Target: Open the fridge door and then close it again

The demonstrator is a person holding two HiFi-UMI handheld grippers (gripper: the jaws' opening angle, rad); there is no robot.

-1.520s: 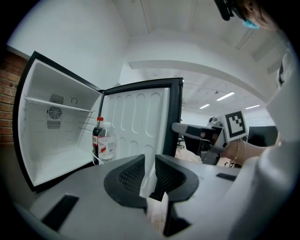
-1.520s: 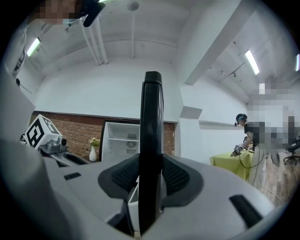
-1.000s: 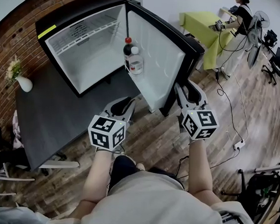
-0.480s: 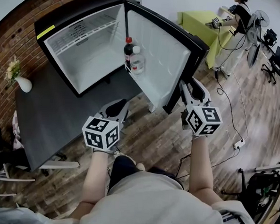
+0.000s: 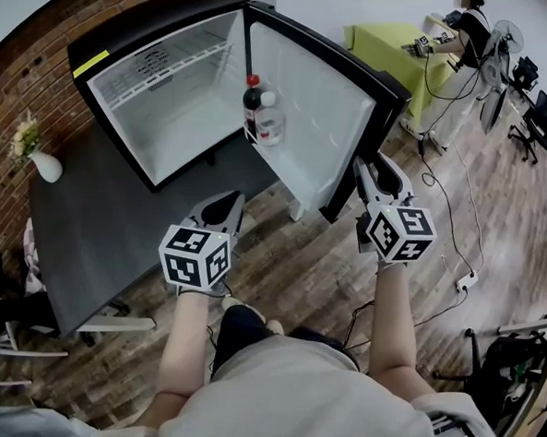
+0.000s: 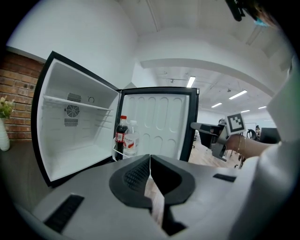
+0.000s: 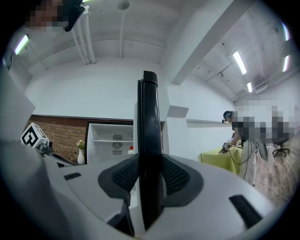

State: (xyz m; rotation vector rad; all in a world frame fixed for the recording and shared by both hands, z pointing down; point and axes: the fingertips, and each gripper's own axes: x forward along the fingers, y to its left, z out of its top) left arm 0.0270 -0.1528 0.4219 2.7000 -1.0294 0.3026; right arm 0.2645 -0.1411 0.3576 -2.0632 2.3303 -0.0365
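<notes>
Fridge door [image 5: 308,113] stands swung wide open from the fridge [image 5: 152,95] on the tabletop [image 5: 87,239], my right tongs [image 5: 369,165] gripping its black outer edge, while my left tongs [image 5: 228,199] have just been closing, pinched together on nothing, so I reckon the swing shut comes next.

I see two pale grey plastic shells, the left gripper [image 5: 234,199] and the right gripper [image 5: 365,165], each ending in dark grey jaws with ribbed pads. The left jaws have just been closing, with nothing between them. Each carries a white cube [image 5: 195,257] printed with black square markers. The person wears a light grey top [image 5: 308,404], something dark on the legs, and a thin bracelet [image 6: 239,142] on the right wrist.
</notes>
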